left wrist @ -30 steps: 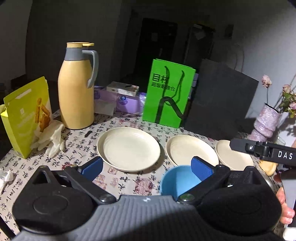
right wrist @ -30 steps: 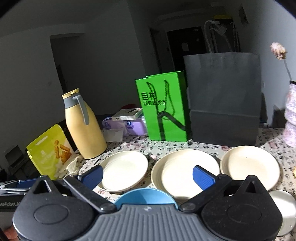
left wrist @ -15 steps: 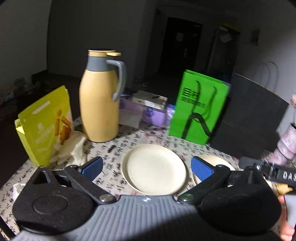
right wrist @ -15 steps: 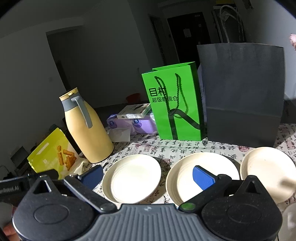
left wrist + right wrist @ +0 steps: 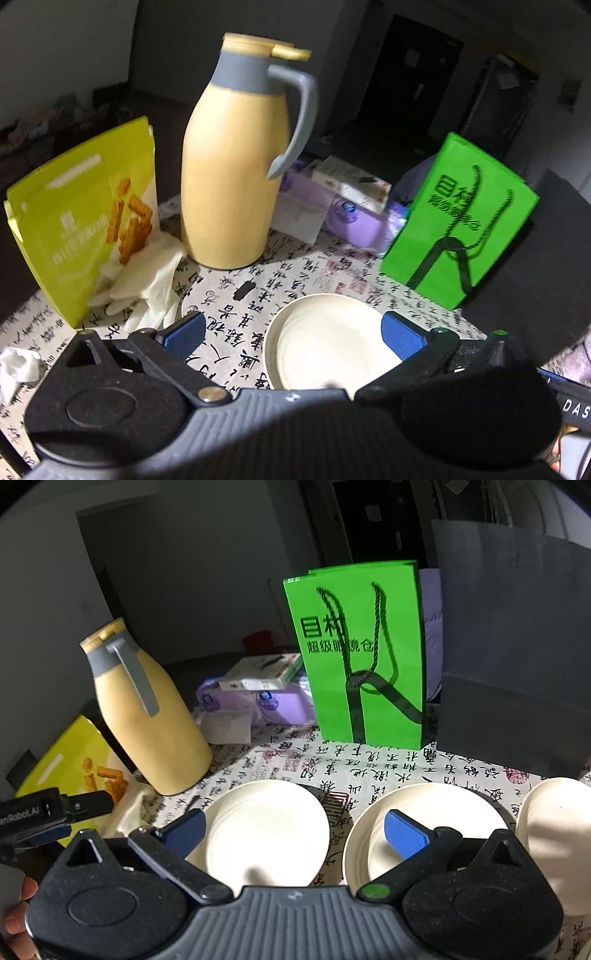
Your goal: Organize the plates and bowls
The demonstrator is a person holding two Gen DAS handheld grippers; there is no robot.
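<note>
Both claws spread, empty — left gripper, right gripper. Behind the cream plates: yellow thermos jug, green paper bag — near the table's far edge.

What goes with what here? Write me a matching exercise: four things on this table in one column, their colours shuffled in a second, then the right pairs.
Things:
1. thermos jug
2. gift bag
3. tissue pack
4. left plate

Colours:
A. purple
B. cream white
C. bright green
D. tan yellow with a grey collar

Pairs: 1-D, 2-C, 3-A, 4-B
</note>
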